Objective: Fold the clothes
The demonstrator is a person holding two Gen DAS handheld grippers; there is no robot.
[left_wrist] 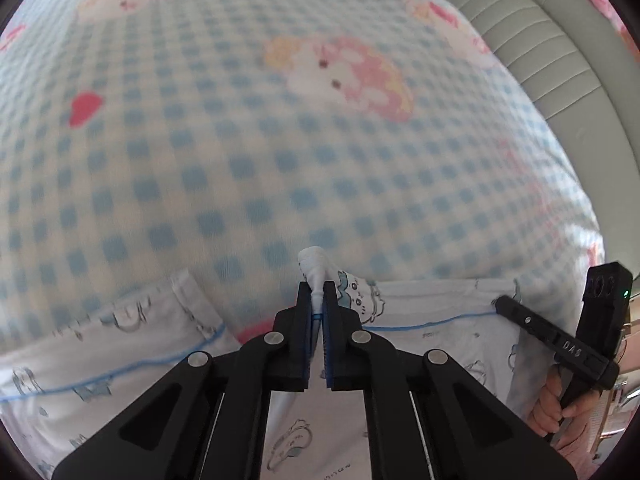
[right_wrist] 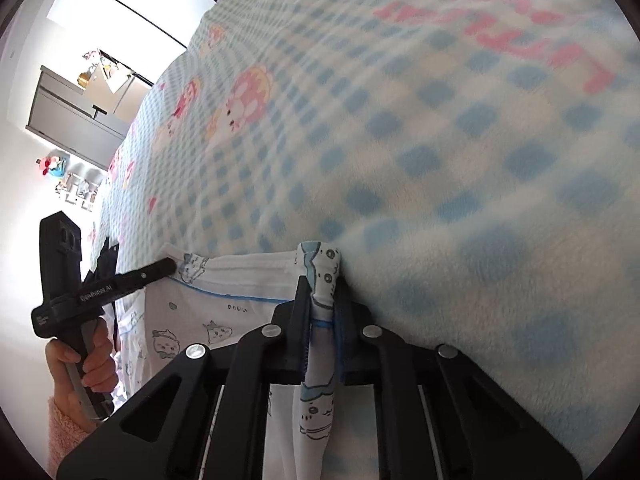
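Both grippers — left [left_wrist: 317,292], right [right_wrist: 322,292] — pinching printed garment [right_wrist: 224,320] over blue-checked blanket [left_wrist: 240,160].

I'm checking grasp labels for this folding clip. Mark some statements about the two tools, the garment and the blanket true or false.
1. The left tool is shut on the white printed garment. True.
2. The right tool is open and holds nothing. False: it is shut on the garment's edge.
3. The garment lies on a blue checked blanket. True.
4. The garment has red piping. False: it is blue.
5. The blanket is plain. False: it carries pink cartoon figures.
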